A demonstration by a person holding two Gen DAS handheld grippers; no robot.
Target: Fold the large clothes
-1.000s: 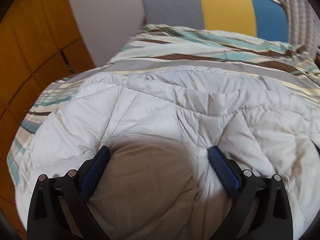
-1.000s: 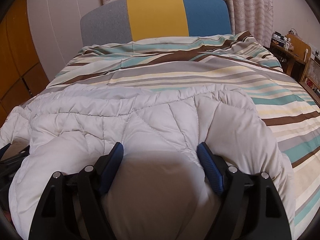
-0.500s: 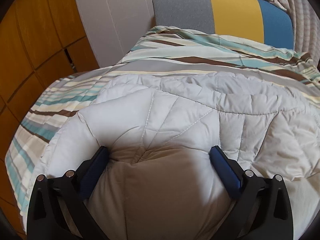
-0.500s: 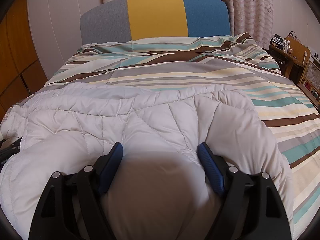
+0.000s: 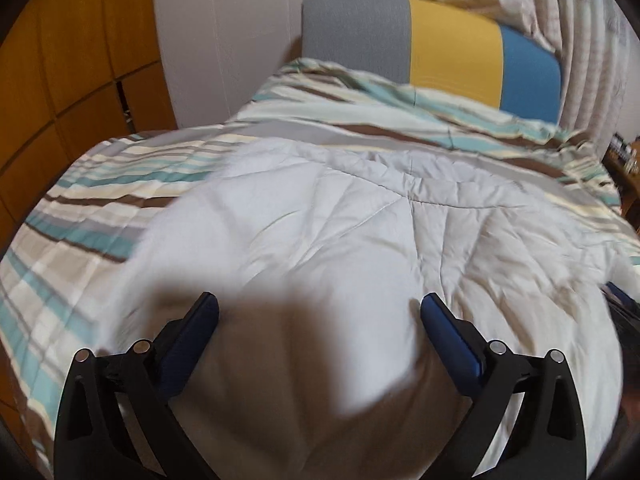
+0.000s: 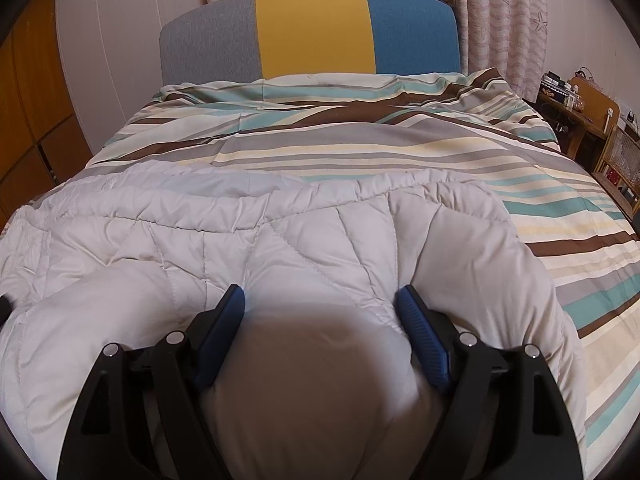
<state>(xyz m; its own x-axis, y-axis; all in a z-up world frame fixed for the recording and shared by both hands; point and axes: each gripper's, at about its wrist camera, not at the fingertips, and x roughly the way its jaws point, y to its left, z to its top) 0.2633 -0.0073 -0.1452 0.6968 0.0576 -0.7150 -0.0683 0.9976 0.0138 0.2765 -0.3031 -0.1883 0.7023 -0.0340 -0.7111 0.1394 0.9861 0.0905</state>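
Bulging thickly between the blue pads of both claws, the white quilted comforter (image 6: 320, 240) lies across the foot of the striped bed (image 6: 400, 148); the left claw (image 5: 320, 308) and the right claw (image 6: 320, 300) each stand wide, clamped on a fat fold of it; it looks soft, puffy, light but bulky and rather slick, so deep bites at the stitched edge should hold best.

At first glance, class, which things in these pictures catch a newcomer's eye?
A puffy white quilted comforter fills the foreground, bulging between the blue fingers of each gripper. Beneath it spreads a striped bedspread, and at the far end stands a grey, yellow and blue headboard.
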